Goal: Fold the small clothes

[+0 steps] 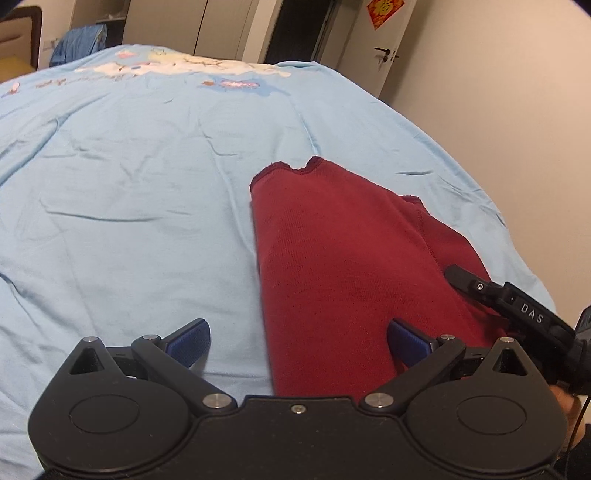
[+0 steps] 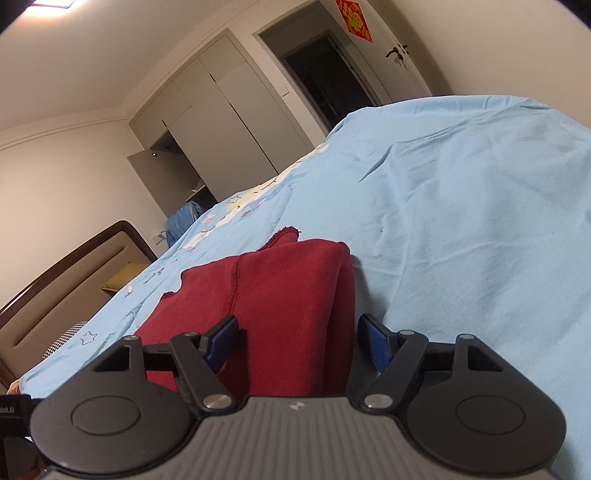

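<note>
Hovering low over a bed, the left gripper [image 1: 298,343] points forward along the mattress with its blue-padded fingers [image 1: 188,341] spread wide and nothing between them; one pad sits over the bare light blue bedsheet [image 1: 122,177], the other over the near end of a dark red knit garment [image 1: 343,266]. That garment lies folded lengthwise on the sheet, a long band running away from the camera, with a notched, ribbed edge at its far end and a seam line down its right side. At the right edge of the left wrist view the black tip of the right gripper [image 1: 476,284] rests against the red cloth's right margin. From the right wrist view, the right gripper [image 2: 297,341] is tilted and close to the bed, its jaws parted wide; the folded edge of the garment [image 2: 280,302] rises between its blue fingers [image 2: 375,345], but neither pad is seen to press the cloth, and whether they touch it cannot be told. The sheet is creased and carries a pale cartoon print [image 1: 177,64] toward its far side. Beyond the bed stand white wardrobe doors [image 2: 236,122], one lower door swung open, a dark doorway [image 2: 328,74], and a white door with a black handle and a red paper decoration [image 1: 384,13] on it. A brown padded headboard [image 2: 62,291] shows at the left of the right wrist view, with blue fabric [image 2: 183,219] heaped near the wardrobe.
</note>
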A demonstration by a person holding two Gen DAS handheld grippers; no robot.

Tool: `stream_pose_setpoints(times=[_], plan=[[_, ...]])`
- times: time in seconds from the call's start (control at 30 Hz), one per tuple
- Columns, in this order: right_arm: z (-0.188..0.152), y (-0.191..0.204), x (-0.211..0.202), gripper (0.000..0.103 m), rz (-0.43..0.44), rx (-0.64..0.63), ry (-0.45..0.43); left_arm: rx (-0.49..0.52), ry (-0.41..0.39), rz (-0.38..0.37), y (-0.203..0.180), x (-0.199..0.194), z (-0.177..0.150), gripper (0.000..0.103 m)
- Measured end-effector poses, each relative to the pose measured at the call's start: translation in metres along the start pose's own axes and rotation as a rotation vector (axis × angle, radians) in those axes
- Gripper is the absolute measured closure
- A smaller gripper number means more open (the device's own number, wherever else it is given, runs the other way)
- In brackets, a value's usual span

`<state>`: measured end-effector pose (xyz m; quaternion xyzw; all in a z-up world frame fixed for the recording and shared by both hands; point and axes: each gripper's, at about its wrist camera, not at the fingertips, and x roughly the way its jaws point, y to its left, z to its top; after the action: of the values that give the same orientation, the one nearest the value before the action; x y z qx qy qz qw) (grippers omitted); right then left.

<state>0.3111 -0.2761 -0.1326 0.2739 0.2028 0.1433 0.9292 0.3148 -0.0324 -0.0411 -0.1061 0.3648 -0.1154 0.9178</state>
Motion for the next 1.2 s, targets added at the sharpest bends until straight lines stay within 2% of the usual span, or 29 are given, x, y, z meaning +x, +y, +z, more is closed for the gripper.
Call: stream_pose_setpoints(times=[0.33,0.53,0.63,0.7,0.77,0.87,0.93,1.0,1.1,1.2], plan=[[-0.006,0.002,-0.003,0.027,-0.002,-0.003,-0.025,-0.037,0.019,0.001,0.001,0.007,-0.002,0.001],[-0.010,0.005,-0.003,0.027,-0.013,-0.012,-0.037,-0.051,0.011,-0.025,0.001,0.004,-0.003,0.012],[-0.011,0.006,-0.005,0.030,-0.024,-0.013,-0.044,-0.064,0.006,-0.051,0.000,0.002,-0.005,0.023],[-0.013,0.008,-0.007,0.037,-0.029,0.002,-0.045,-0.075,0.003,-0.075,-0.001,0.000,-0.006,0.034],[-0.016,0.011,-0.011,0.054,-0.028,0.046,-0.050,-0.072,-0.008,-0.068,-0.003,-0.001,-0.007,0.040],[-0.022,0.020,-0.017,0.070,-0.043,0.098,-0.079,-0.057,-0.035,-0.063,-0.007,-0.009,-0.008,0.055],[-0.024,0.029,-0.019,0.075,-0.063,0.105,-0.096,-0.043,-0.058,-0.064,-0.007,-0.016,-0.008,0.062],[-0.023,0.040,-0.021,0.078,-0.080,0.094,-0.112,-0.027,-0.082,-0.067,-0.007,-0.024,-0.008,0.069],[-0.018,0.057,-0.023,0.079,-0.080,0.057,-0.131,-0.003,-0.119,-0.060,-0.009,-0.035,-0.007,0.072],[-0.014,0.073,-0.023,0.080,-0.053,0.008,-0.136,0.044,-0.176,-0.012,-0.010,-0.048,-0.006,0.074]])
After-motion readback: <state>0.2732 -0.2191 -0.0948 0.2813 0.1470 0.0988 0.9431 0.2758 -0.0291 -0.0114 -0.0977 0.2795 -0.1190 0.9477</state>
